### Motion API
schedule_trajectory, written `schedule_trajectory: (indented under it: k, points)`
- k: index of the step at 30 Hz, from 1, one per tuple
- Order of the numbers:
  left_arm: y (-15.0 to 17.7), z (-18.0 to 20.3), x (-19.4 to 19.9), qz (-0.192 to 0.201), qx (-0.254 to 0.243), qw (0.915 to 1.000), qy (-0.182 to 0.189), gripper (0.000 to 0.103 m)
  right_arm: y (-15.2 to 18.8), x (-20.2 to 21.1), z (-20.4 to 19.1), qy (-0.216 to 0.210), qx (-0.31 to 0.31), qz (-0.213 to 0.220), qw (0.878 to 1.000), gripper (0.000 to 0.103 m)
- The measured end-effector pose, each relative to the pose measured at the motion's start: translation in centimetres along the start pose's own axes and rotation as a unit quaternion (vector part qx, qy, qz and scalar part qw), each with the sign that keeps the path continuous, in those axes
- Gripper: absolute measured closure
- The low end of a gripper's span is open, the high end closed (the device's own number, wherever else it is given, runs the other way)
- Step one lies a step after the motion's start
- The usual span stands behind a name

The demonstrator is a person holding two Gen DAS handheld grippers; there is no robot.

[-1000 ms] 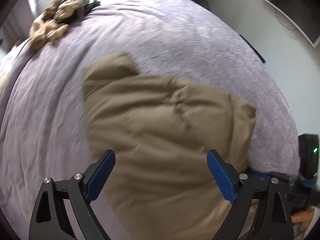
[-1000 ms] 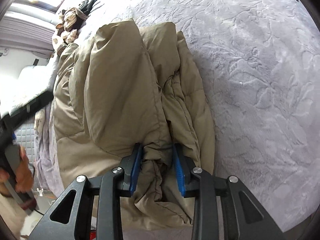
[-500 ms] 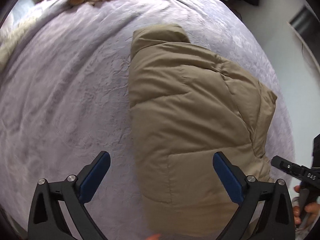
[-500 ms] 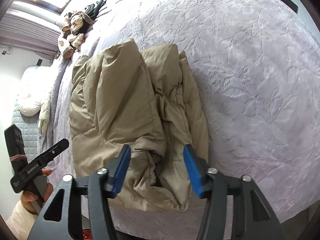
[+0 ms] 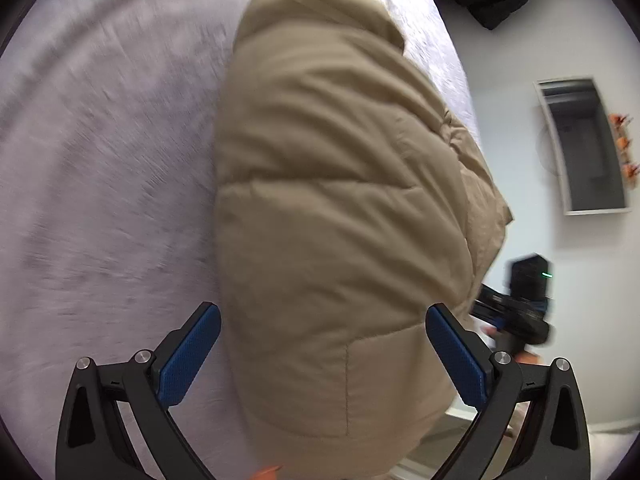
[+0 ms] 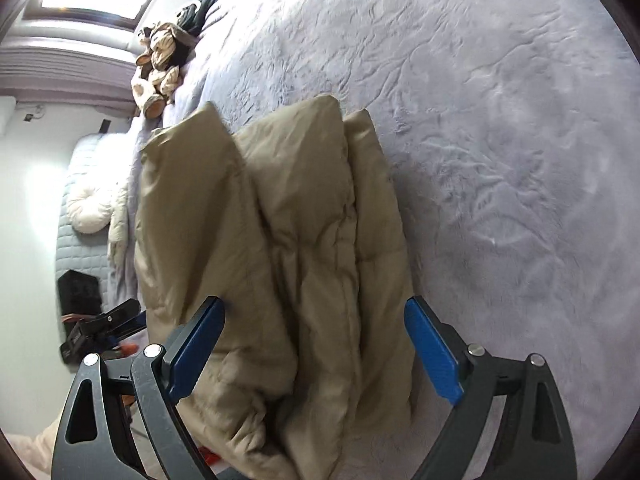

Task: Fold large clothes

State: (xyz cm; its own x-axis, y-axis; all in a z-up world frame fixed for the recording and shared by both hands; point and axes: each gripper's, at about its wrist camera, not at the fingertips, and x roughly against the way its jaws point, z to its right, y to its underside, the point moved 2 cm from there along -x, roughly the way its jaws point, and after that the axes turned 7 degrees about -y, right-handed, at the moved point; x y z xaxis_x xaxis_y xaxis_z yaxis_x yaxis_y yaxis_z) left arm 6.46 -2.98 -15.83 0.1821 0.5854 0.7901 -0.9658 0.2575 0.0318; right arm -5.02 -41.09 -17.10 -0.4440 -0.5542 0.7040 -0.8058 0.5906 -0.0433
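- Bedspread (image 6: pixel 500 140), pale lilac, covers the bed.
- Folded tan puffer jacket (image 6: pixel 280 240) lies on it near the edge.
- Right gripper (image 6: pixel 314 346) has just been opening, jacket between unpressed pads.
- Left gripper (image 5: pixel 320 354) gapes wide, gripping nothing.
- Plush toy (image 6: pixel 158 68) sits far off.

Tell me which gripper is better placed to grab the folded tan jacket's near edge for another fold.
Left, probably. The left gripper frames the tan jacket at its smooth near end, jaws open. The right gripper, whose jaws have just been opening, faces bunched layers.
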Motion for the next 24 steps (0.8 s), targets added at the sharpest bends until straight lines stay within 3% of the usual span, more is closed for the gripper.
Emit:
schedule_trajectory:
  k: [5, 8, 10, 12, 18, 23, 24]
  points:
    - [-1.0, -0.9, -2.7, -0.033, -0.014, 0.9979, 0.054, 0.000, -1.3, -1.8, 1.2, -0.026, 0.022, -0.045, 0.998, 0.010]
    - [-1.4, -1.4, -3.7, -0.040, -0.008, 0.9958, 0.082, 0.000, -2.0, -3.0, 2.0, -0.071, 0.016, -0.066, 0.995, 0.010]
    - [-1.5, -1.7, -4.4, -0.042, -0.003, 0.9945, 0.096, 0.000, -2.5, -3.9, 2.6, -0.105, 0.001, -0.081, 0.991, 0.000]
    - [-1.5, -1.7, -5.1, -0.043, -0.004, 0.9938, 0.102, 0.000, -2.8, -4.8, 3.0, -0.136, -0.007, -0.093, 0.986, 0.000]
    - [-1.3, -1.5, -7.0, -0.044, 0.009, 0.9929, 0.110, 0.000, -3.7, -7.4, 2.8, -0.137, -0.004, -0.114, 0.984, 0.000]
    - [-1.0, -0.3, -6.8, -0.019, 0.013, 0.9967, 0.077, 0.002, -4.2, -8.5, 2.0, -0.138, -0.029, -0.097, 0.985, 0.001]
    - [-0.9, 0.1, -6.2, -0.007, 0.010, 0.9977, 0.067, 0.006, -4.2, -8.5, 1.9, -0.135, -0.033, -0.096, 0.986, 0.008]
